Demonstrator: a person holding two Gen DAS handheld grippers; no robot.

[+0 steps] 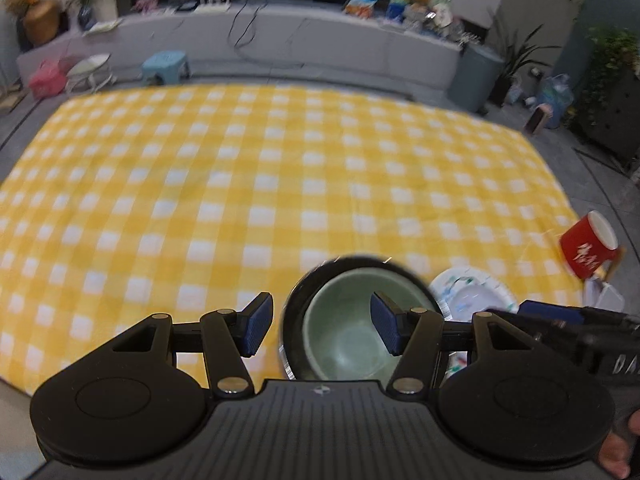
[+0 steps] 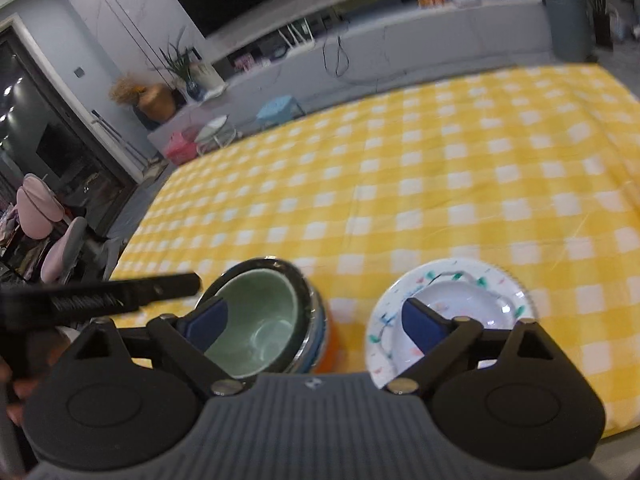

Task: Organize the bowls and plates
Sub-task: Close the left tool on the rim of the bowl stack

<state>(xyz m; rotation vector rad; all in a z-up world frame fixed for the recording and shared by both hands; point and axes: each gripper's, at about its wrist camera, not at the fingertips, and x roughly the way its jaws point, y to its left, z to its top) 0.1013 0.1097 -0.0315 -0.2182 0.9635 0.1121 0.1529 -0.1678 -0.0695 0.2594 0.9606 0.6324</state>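
Observation:
A pale green bowl (image 1: 344, 332) sits nested in a stack of bowls with a dark, shiny outer rim (image 1: 292, 312), at the near edge of the yellow checked cloth. My left gripper (image 1: 322, 326) is open and empty above the stack. In the right wrist view the green bowl (image 2: 256, 320) tops a stack with blue and orange bowls (image 2: 330, 344) beneath. To its right a white plate with coloured flecks (image 2: 452, 304) holds a smaller white dish. My right gripper (image 2: 316, 324) is open and empty, between the stack and the plate. The white plate also shows in the left wrist view (image 1: 472, 292).
A red mug (image 1: 588, 246) lies tipped at the cloth's right edge. The yellow checked cloth (image 1: 240, 184) spreads far ahead. Beyond it are a blue stool (image 1: 166, 65), a grey bin (image 1: 476, 76), potted plants and a long shelf with snack bags.

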